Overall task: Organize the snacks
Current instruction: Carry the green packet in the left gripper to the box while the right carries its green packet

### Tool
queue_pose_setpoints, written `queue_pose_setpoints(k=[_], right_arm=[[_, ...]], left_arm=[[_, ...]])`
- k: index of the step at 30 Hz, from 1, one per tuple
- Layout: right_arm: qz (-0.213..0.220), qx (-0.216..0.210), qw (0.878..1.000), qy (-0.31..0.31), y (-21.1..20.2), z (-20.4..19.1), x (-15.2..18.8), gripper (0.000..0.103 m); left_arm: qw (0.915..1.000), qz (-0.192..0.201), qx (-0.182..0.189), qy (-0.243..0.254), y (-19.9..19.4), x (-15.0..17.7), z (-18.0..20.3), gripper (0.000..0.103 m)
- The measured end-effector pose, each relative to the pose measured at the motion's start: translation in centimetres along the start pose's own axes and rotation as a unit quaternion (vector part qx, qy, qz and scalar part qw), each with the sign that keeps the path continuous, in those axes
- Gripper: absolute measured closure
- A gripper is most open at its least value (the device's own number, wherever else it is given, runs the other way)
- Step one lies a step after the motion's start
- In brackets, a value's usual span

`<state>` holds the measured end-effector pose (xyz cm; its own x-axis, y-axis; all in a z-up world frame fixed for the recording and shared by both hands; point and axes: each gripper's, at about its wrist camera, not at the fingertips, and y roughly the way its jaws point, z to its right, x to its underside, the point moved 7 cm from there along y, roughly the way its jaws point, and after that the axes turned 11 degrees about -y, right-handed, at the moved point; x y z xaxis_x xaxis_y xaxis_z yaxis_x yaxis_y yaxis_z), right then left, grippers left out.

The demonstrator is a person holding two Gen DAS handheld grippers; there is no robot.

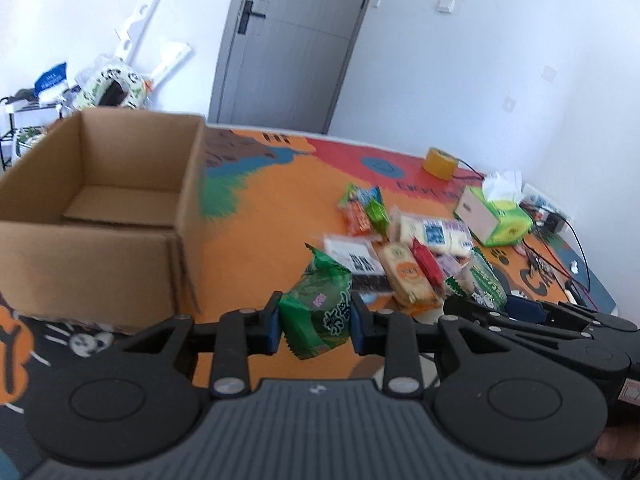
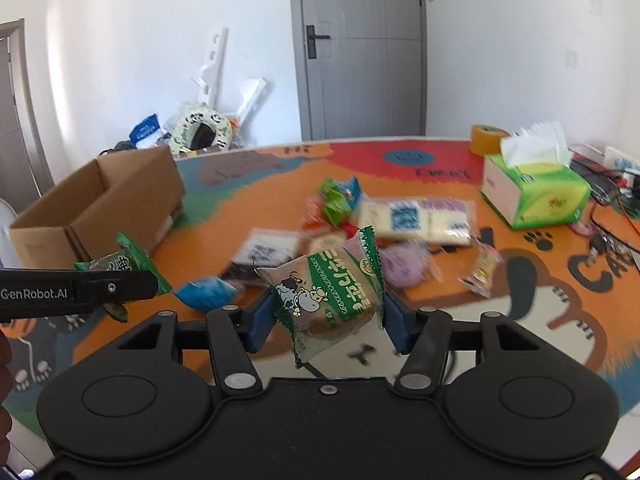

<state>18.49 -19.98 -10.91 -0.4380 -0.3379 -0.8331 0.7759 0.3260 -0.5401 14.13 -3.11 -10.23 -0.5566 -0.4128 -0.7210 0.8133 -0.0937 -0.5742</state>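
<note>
My left gripper [image 1: 316, 322] is shut on a dark green snack packet [image 1: 320, 304], held above the table to the right of an open, empty cardboard box [image 1: 100, 216]. My right gripper [image 2: 326, 314] is shut on a green-and-clear cow-print bread packet [image 2: 332, 292], held above the table. The right gripper and its packet show at the lower right of the left wrist view [image 1: 480, 280]. The left gripper and green packet show at the left of the right wrist view [image 2: 120, 268]. A pile of several snack packets [image 1: 408, 248] lies mid-table, also in the right wrist view [image 2: 412, 220].
A green tissue box [image 2: 536, 192] and a yellow tape roll [image 2: 486, 138] stand at the far right of the colourful tablecloth [image 2: 280, 200]. Cables and small items [image 2: 612, 184] lie at the right edge. Clutter and a grey door [image 2: 360, 48] are behind the table.
</note>
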Motion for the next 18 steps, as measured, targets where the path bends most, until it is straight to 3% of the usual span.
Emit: queue_pose_setpoints(k=[18], right_arm=[[0.044,-0.025,0.999,0.007,0.5,-4.5,-5.9,0.047]], left_arm=[[0.9969,0.075,-0.02,-0.007,-4.0,-5.6,-3.0,0.071]])
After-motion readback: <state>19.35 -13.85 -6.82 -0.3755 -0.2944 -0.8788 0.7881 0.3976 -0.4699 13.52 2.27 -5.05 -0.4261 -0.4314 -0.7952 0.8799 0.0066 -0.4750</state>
